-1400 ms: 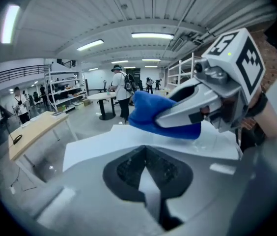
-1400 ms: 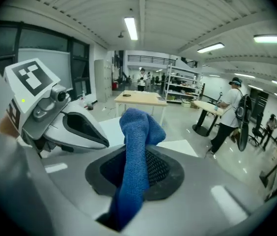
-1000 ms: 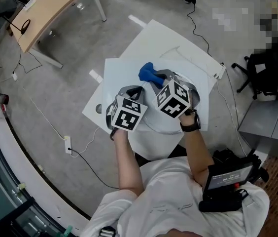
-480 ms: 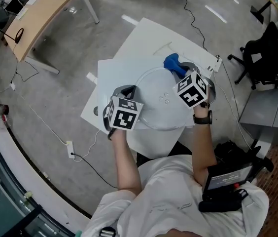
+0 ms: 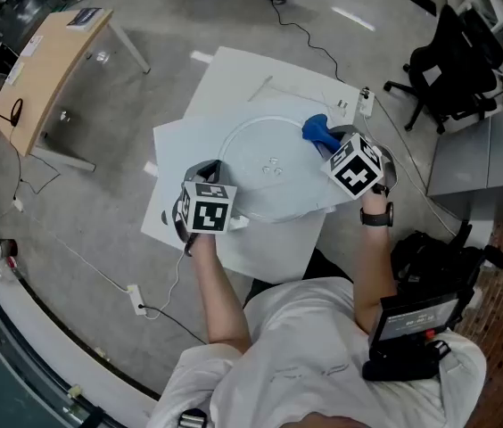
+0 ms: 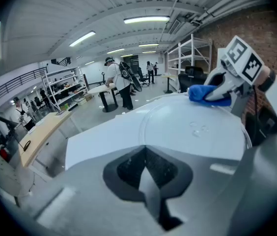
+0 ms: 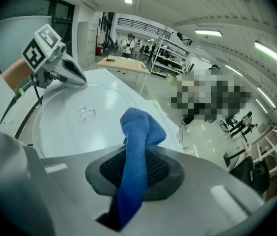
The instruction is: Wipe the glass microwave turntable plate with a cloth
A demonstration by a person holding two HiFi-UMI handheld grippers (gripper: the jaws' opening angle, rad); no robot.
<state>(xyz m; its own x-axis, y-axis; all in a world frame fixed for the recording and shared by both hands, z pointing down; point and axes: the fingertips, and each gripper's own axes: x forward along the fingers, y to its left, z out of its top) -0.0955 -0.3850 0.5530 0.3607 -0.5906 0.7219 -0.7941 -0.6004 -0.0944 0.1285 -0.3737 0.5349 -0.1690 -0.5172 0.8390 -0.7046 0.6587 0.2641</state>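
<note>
Plate (image 5: pixel 269 181) rim sits between left gripper (image 6: pixel 151 186) fingers; right gripper (image 7: pixel 128 191) fingers clamp cloth (image 7: pixel 137 132).

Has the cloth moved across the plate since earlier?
Yes. The cloth has swept right across the plate, away from the left gripper, to the right rim.

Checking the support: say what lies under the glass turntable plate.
Stacked white boards lie under the turntable plate, visible through the glass. Whatever holds the boards up is covered by them.
</note>
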